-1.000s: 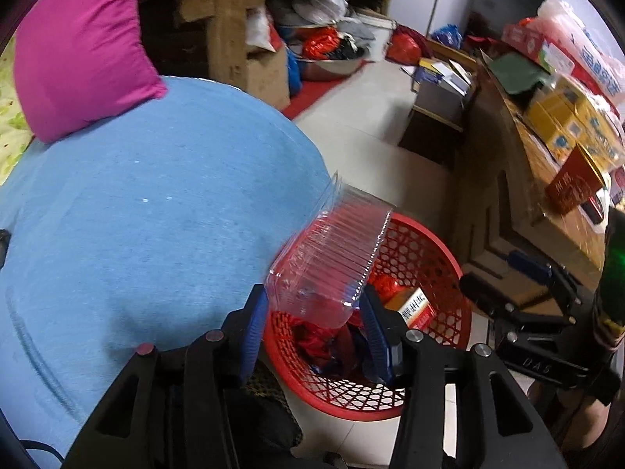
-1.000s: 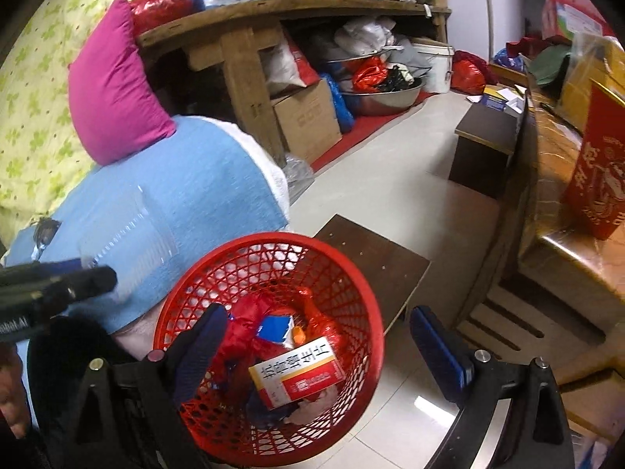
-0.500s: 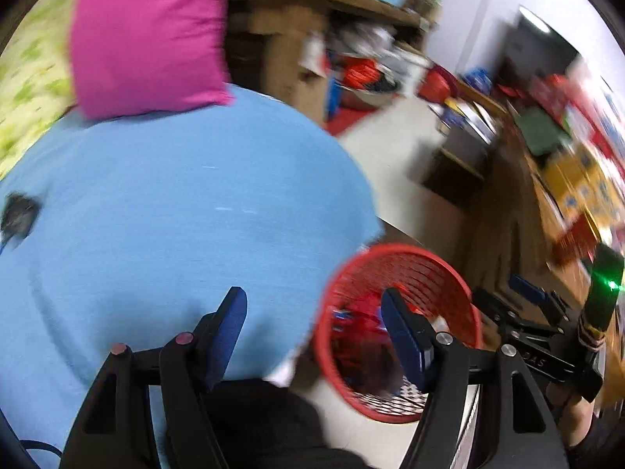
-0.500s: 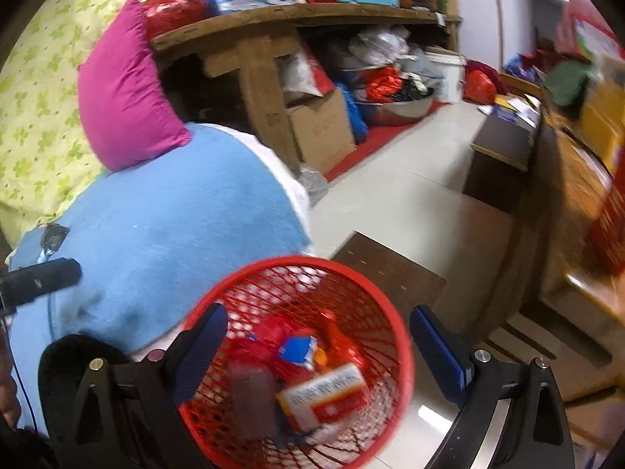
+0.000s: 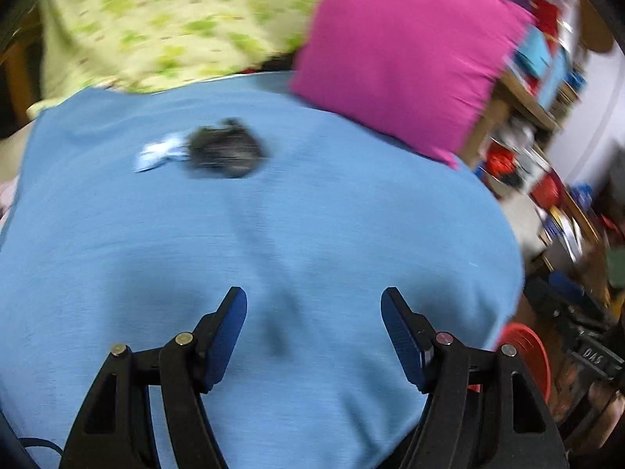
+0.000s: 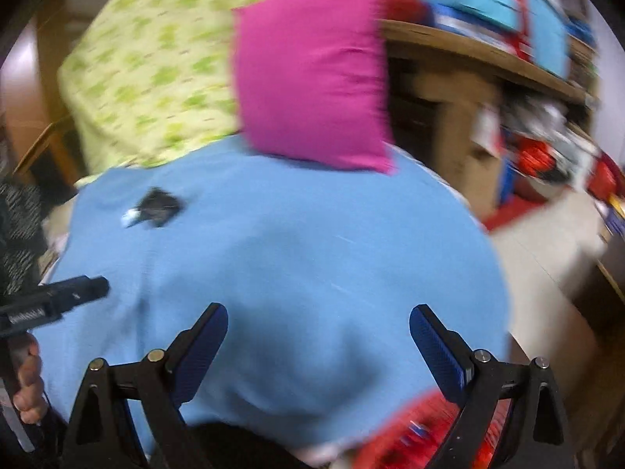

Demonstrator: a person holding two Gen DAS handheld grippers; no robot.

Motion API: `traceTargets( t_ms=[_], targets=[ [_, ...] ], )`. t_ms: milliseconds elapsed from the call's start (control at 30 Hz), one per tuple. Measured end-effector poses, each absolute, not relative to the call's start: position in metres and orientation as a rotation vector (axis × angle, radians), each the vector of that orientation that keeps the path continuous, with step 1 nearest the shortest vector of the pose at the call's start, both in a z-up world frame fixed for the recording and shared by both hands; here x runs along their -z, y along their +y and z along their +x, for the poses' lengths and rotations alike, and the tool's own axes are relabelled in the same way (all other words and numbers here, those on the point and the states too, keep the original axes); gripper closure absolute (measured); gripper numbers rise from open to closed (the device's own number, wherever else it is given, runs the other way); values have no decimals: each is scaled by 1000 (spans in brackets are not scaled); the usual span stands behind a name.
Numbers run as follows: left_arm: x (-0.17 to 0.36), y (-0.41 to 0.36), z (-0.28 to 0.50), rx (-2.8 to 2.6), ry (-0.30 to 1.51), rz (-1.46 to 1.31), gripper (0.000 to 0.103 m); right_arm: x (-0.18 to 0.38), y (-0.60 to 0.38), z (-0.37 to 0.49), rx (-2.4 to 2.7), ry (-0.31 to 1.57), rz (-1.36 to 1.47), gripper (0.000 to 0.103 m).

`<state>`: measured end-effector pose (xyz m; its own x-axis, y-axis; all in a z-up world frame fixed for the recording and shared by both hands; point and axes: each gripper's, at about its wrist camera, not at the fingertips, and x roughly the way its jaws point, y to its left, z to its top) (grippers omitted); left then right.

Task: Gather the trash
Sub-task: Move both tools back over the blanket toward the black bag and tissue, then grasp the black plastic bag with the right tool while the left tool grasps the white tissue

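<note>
Trash: one dark, blurred scrap with a small white piece (image 5: 222, 152) touching its left side lies on the large blue fabric-covered surface (image 5: 312, 234), toward its far left, well apart from both tools. Its material cannot be told. Behind the surface sits a yellow-green patterned bedcover (image 5: 168, 19), with a magenta square cushion (image 5: 406, 51) resting on the far right edge. The red plastic mesh basket (image 5: 527, 351) shows partly at lower right, beside the blue surface. The left gripper (image 5: 313, 324) stands spread wide, nothing between its blue pads. The right gripper (image 6: 318, 338) likewise gapes, unloaded, above the blue cloth.
</note>
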<state>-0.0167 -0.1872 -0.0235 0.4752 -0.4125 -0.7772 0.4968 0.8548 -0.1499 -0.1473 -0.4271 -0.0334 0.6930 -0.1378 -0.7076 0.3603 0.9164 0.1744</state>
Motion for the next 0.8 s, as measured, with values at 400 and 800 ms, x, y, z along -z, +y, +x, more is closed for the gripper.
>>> traceTargets(
  t_ms=[400, 800],
  targets=[
    [47, -76, 65, 331, 938, -41, 31, 41, -306, 83, -47, 761, 146, 7],
    [48, -55, 107, 281, 914, -60, 31, 85, -264, 178, -83, 857, 40, 8]
  ],
)
